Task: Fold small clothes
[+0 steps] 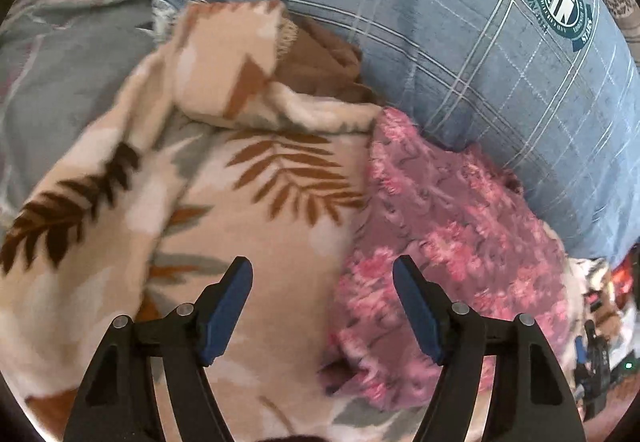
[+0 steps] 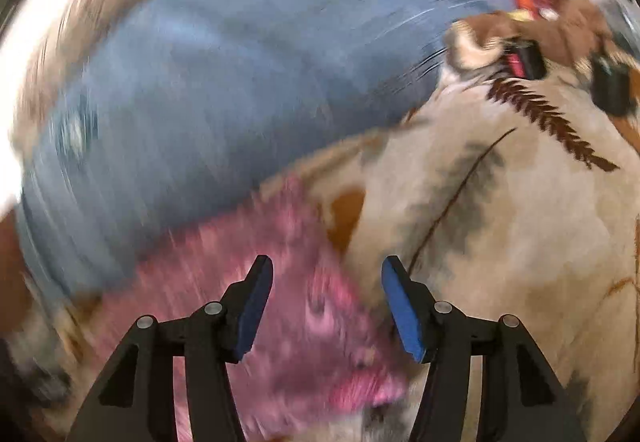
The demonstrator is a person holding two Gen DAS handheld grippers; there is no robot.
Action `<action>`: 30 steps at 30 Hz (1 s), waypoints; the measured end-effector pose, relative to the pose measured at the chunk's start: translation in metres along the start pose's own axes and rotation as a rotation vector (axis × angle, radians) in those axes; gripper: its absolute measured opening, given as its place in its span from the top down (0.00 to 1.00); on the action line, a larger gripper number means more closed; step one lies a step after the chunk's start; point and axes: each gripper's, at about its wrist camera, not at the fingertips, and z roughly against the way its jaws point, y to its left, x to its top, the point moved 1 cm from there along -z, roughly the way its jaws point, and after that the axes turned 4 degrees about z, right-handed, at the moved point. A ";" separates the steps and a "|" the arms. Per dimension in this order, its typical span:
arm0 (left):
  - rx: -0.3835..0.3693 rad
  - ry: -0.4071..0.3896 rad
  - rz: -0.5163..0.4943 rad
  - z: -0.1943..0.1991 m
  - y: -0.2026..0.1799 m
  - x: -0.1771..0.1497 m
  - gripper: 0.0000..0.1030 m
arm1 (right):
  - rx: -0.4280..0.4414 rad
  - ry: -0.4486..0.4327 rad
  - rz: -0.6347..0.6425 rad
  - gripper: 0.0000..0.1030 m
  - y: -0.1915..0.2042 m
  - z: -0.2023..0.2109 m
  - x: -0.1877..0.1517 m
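The left claw (image 1: 322, 274), black-armed with dark blue pads, stands wide apart with nothing between its fingers, hanging above a beige fleece blanket printed with brown fern leaves (image 1: 224, 209). Just to the right of that claw lies the small garment, a crumpled pink-and-white knitted piece (image 1: 448, 242), resting on the blanket and pressed against a large blue-grey checked pillow with a round green-and-white crest (image 1: 460, 41) that fills the far side of the bed. A fold of plain brown cloth (image 1: 320, 61) shows between the blanket's turned-up edge and the pillow, and grey patterned bedding (image 1: 60, 73) lies toward the left. In the right wrist view, badly smeared by blur, the right claw (image 2: 327, 270) is also parted, moderately wide, gripping nothing; the pink garment (image 2: 280, 282) lies below and to the left of its fingers, the fern blanket (image 2: 500, 222) to the right, the blue pillow (image 2: 240, 81) beyond. The other claw's dark pads (image 2: 528, 59) appear small at the far right of the blanket.
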 end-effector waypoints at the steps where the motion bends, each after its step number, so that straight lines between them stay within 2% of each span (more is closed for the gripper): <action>1: -0.024 0.022 0.004 -0.008 -0.003 0.006 0.30 | 0.017 0.023 -0.031 0.41 -0.002 -0.008 0.008; 3: -0.046 0.053 0.013 -0.022 -0.010 0.019 0.30 | 0.052 0.125 -0.034 0.41 0.000 -0.038 0.025; 5: -0.064 0.083 0.001 -0.039 -0.022 0.031 0.29 | 0.089 0.201 0.021 0.41 0.012 -0.062 0.032; 6: -0.054 0.094 -0.004 -0.048 -0.025 0.036 0.29 | 0.105 0.262 0.065 0.41 0.022 -0.080 0.034; 7: -0.036 0.101 -0.010 -0.059 -0.029 0.042 0.29 | 0.087 0.295 0.096 0.43 0.027 -0.092 0.035; 9: 0.001 0.112 -0.017 -0.077 -0.035 0.051 0.29 | -0.006 0.310 0.150 0.41 0.037 -0.117 0.039; 10: 0.006 0.122 -0.016 -0.086 -0.036 0.054 0.29 | -0.007 0.318 0.153 0.41 0.039 -0.124 0.040; 12: -0.001 0.156 -0.008 -0.102 -0.039 0.058 0.32 | 0.053 0.351 0.154 0.44 0.048 -0.140 0.040; 13: -0.018 0.166 -0.010 -0.108 -0.042 0.058 0.45 | 0.104 0.386 0.180 0.56 0.057 -0.148 0.038; 14: -0.031 0.170 -0.033 -0.114 -0.047 0.058 0.54 | 0.102 0.403 0.221 0.77 0.063 -0.152 0.037; 15: -0.029 0.170 -0.061 -0.119 -0.051 0.060 0.73 | 0.064 0.389 0.318 0.87 0.076 -0.152 0.037; 17: 0.005 0.127 -0.115 -0.124 -0.055 0.059 0.76 | 0.105 0.315 0.363 0.91 0.087 -0.139 0.043; 18: 0.020 0.105 -0.128 -0.125 -0.056 0.059 0.78 | 0.147 0.263 0.309 0.92 0.083 -0.132 0.051; 20: 0.058 0.094 -0.135 -0.134 -0.053 0.059 0.79 | 0.122 0.240 0.246 0.94 0.072 -0.136 0.058; 23: 0.039 0.105 -0.086 -0.137 -0.045 0.063 0.79 | -0.040 0.405 0.296 0.92 0.061 -0.170 0.039; 24: 0.033 0.113 -0.076 -0.134 -0.042 0.065 0.79 | -0.041 0.366 0.313 0.92 0.064 -0.164 0.039; 25: 0.021 0.112 -0.077 -0.129 -0.041 0.065 0.79 | -0.046 0.349 0.320 0.84 0.067 -0.159 0.040; 26: 0.000 0.098 -0.088 -0.120 -0.039 0.064 0.79 | -0.064 0.328 0.321 0.82 0.070 -0.150 0.043; 30: -0.110 0.040 -0.127 -0.082 -0.041 0.046 0.76 | 0.091 0.214 0.326 0.82 0.090 -0.103 0.041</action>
